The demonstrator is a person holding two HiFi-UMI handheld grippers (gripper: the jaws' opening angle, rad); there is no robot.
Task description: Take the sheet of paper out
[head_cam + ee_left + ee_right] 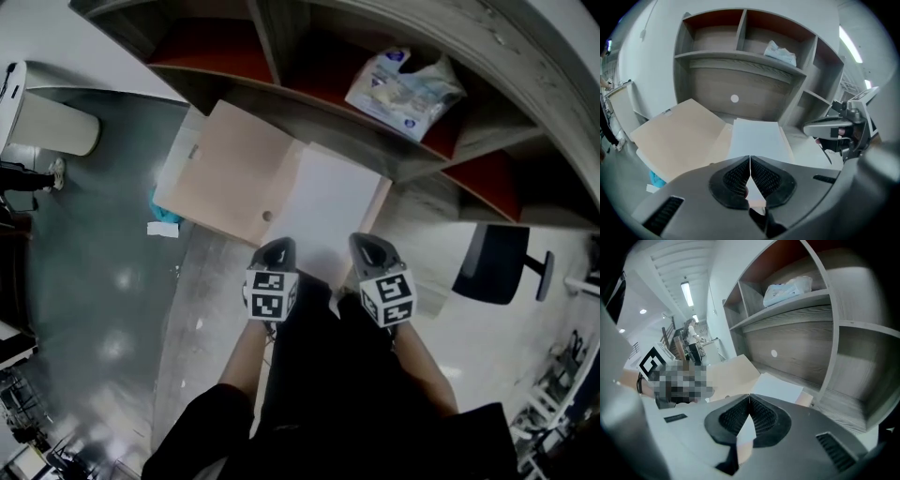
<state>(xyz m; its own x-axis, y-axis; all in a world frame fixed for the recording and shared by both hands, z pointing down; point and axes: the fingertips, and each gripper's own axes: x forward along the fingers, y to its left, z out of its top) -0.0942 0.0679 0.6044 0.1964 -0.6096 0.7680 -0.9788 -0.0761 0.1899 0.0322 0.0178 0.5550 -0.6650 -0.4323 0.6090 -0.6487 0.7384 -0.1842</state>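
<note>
Shelving (328, 124) with red-backed compartments runs along the far side of a pale wood desk (427, 220), and a soft packet (403, 89) sits in one compartment. From the head view, a beige folder (234, 173) lies open on the desk. The sheet of paper (328, 202) rests flat on the folder's right half, with a strip of beige showing past its right edge. The left gripper (279, 246) and the right gripper (367, 242) hang over the sheet's near edge, one toward each near corner.

From the left gripper view, its jaws are pressed together, the ribbed pads meeting in a thin line. The sheet (757, 138) spreads just beyond the tips, and I can make out no paper caught between them.

From the right gripper view, its jaws are closed the same way. White shows through the slot below the pads. I cannot tell whether that is a pinched edge or just the sheet (780, 386) lying beyond.

To me this looks like the reach before the pick-up, since the sheet is not yet lifted. Next, the jaws would need to part, and one pad would have to work under that near edge. A flat sheet gives little to catch, so one gripper could hold the folder down while the other draws the paper nearer.
</note>
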